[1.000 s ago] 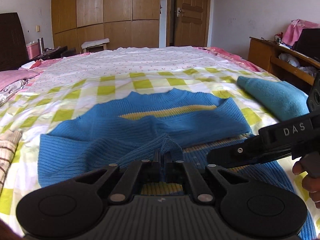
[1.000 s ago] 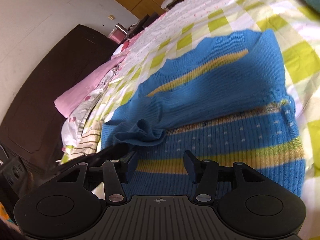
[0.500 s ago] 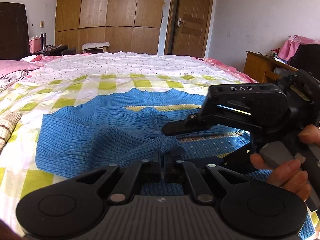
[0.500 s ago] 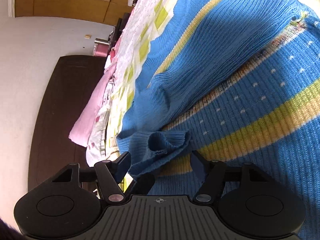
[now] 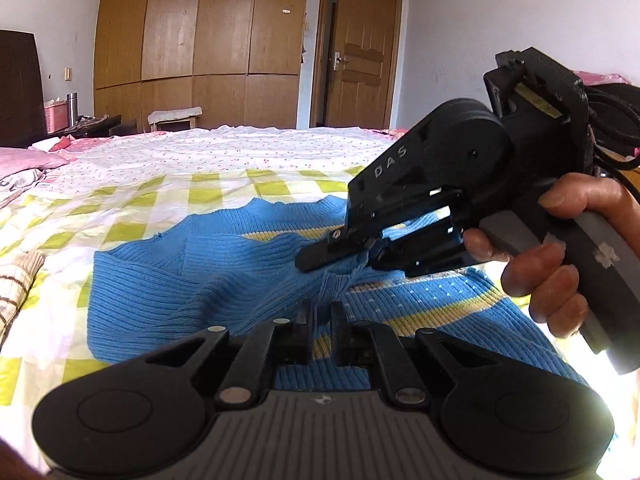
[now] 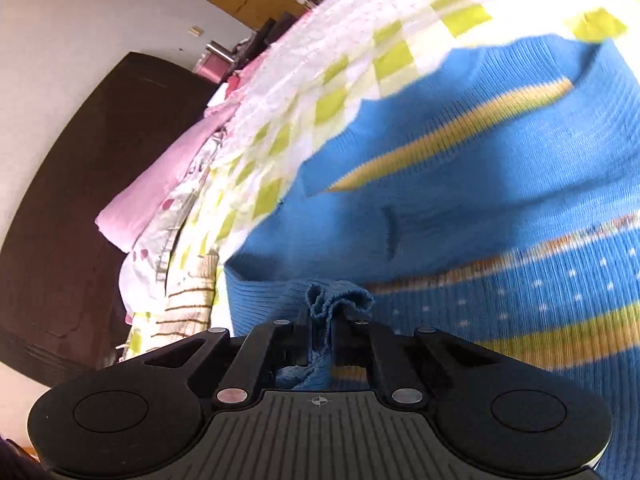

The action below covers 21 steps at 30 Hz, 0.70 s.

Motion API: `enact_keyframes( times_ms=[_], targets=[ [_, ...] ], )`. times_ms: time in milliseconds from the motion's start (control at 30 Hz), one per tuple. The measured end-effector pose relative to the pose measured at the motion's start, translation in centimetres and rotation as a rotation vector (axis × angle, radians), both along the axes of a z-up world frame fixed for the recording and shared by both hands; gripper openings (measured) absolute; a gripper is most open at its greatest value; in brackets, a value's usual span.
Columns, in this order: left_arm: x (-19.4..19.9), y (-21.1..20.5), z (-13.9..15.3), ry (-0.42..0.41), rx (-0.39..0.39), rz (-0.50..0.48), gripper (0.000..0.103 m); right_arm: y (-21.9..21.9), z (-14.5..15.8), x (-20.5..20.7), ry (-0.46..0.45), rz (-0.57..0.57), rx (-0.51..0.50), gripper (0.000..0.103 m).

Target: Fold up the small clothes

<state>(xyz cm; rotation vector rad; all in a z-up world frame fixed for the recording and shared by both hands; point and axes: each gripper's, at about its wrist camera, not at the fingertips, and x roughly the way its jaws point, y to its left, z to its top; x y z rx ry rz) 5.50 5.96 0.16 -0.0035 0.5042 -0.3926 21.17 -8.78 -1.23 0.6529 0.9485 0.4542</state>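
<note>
A blue knit sweater (image 5: 192,280) with yellow stripes lies on the checked bedspread (image 5: 132,200). One sleeve is pulled across its body. My left gripper (image 5: 322,312) is shut on the sleeve cuff. In the left wrist view my right gripper (image 5: 356,254) comes in from the right and pinches the same cuff just beyond my left fingers. In the right wrist view the right gripper (image 6: 322,322) is shut on the bunched cuff (image 6: 340,300), with the sweater (image 6: 480,184) spread behind it.
Pink pillows (image 6: 160,184) and a striped cloth (image 5: 16,280) lie at the bed's left side. A dark headboard (image 6: 80,168) stands behind them. Wooden wardrobes (image 5: 200,44) and a door (image 5: 360,60) are at the far wall.
My right gripper has swung in over the sweater and closed on the sleeve cuff that my left gripper holds. It was open half a second ago. The cuff is raised a little.
</note>
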Motion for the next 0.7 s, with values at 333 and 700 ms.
enact_keyframes(
  times_ms=[333, 700],
  targets=[
    [1.2, 2.3, 0.4, -0.029, -0.036, 0.101, 0.034, -3.7, 6.3, 2.3, -0.153, -0.04, -0.108, 0.009],
    [6.2, 2.5, -0.4, 0.012, 0.006, 0.146, 0.04, -11.0, 2.8, 4.5, -0.033, -0.191, -0.222, 0.009]
  ],
)
